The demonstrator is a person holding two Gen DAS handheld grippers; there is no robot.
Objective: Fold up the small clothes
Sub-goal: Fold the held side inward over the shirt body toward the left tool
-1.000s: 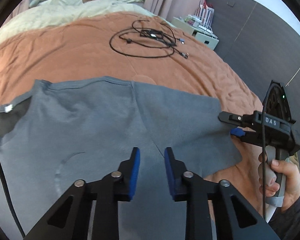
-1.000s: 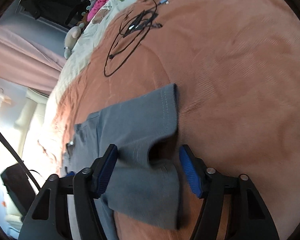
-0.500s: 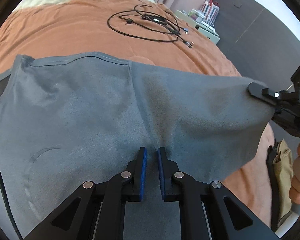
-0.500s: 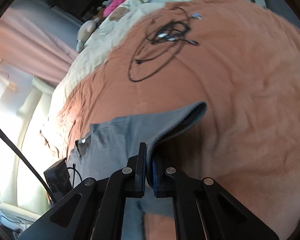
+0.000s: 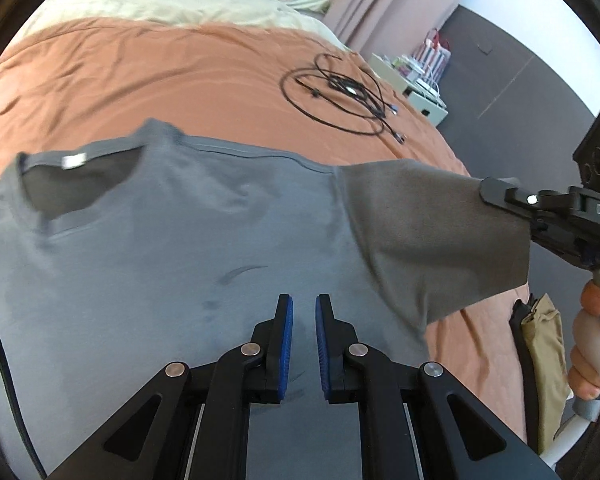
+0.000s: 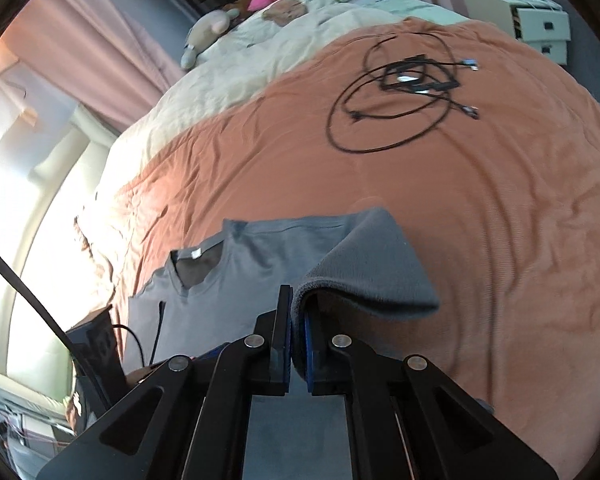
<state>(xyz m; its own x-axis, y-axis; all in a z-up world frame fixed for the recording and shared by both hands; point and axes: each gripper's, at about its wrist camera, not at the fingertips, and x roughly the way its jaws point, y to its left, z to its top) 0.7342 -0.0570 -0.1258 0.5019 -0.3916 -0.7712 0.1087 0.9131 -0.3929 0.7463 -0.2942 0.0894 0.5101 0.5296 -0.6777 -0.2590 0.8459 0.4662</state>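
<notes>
A grey T-shirt [image 5: 180, 260] was spread on the bed's orange blanket [image 5: 140, 80]. Its sleeve [image 6: 364, 264] was pinched between the closed fingers of the right gripper [image 6: 298, 344] and held raised. The left gripper [image 5: 302, 340] was held over the shirt's body, fingers slightly apart, nothing visibly between them. Black cables [image 6: 400, 100] were coiled beyond.

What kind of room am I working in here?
Most likely a bedroom: the shirt lies on a bed with an orange blanket, stuffed toys at its head, curtains alongside.
</notes>
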